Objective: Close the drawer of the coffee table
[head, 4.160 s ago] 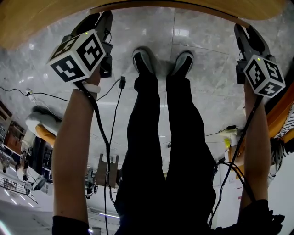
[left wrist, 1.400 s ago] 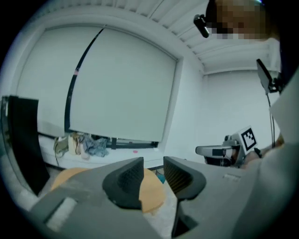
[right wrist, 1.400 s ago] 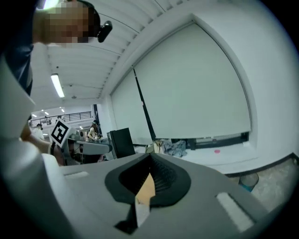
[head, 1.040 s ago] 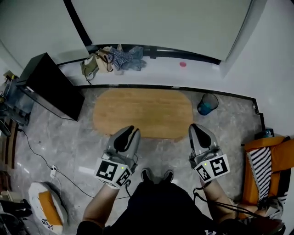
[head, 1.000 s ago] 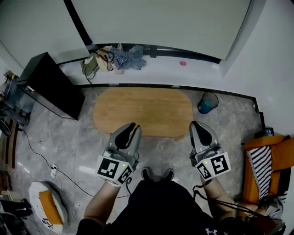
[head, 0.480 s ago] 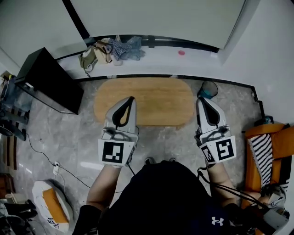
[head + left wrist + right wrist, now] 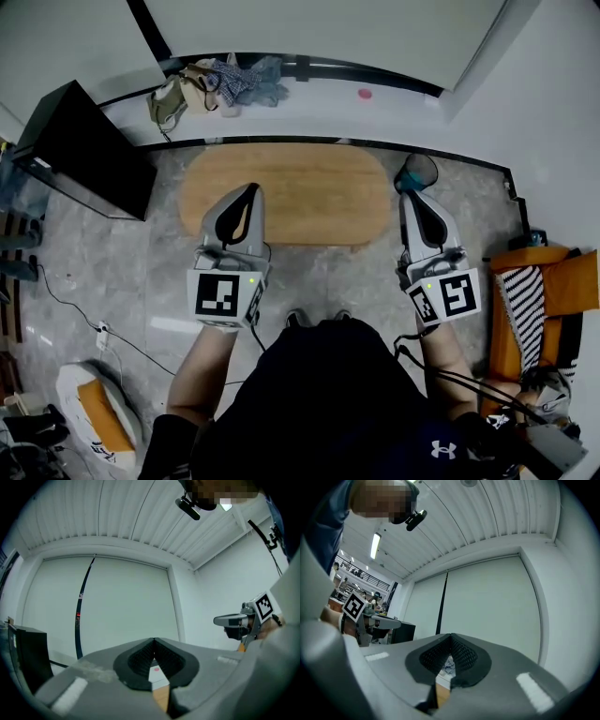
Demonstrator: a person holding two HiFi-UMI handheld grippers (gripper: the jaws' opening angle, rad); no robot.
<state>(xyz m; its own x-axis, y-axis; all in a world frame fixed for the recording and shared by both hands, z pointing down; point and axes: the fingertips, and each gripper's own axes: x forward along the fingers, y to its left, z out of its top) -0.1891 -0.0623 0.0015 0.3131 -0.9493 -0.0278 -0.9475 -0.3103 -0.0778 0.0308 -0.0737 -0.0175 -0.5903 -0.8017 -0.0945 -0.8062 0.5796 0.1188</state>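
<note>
The coffee table [image 7: 309,192] shows in the head view as an oval wooden top seen from above. No drawer is in view from here; the top hides the table's sides. My left gripper [image 7: 251,188] hangs over the near left part of the top, shut and holding nothing. My right gripper [image 7: 411,194] is by the table's right end, also shut and holding nothing. In the left gripper view the pads [image 7: 140,660] meet, with a strip of wood below them. The right gripper view shows its pads [image 7: 461,658] closed too.
A black cabinet [image 7: 80,150] stands left of the table. A blue bin [image 7: 415,172] sits at its right end. Clothes and bags [image 7: 211,82] lie by the far wall. An orange seat with striped cloth [image 7: 534,305] is at the right. Cables [image 7: 103,333] cross the floor at the left.
Both grippers have moved up the picture, from the floor in front of the table to over its near edge. The left jaws have come together. The view has shifted towards the far wall.
</note>
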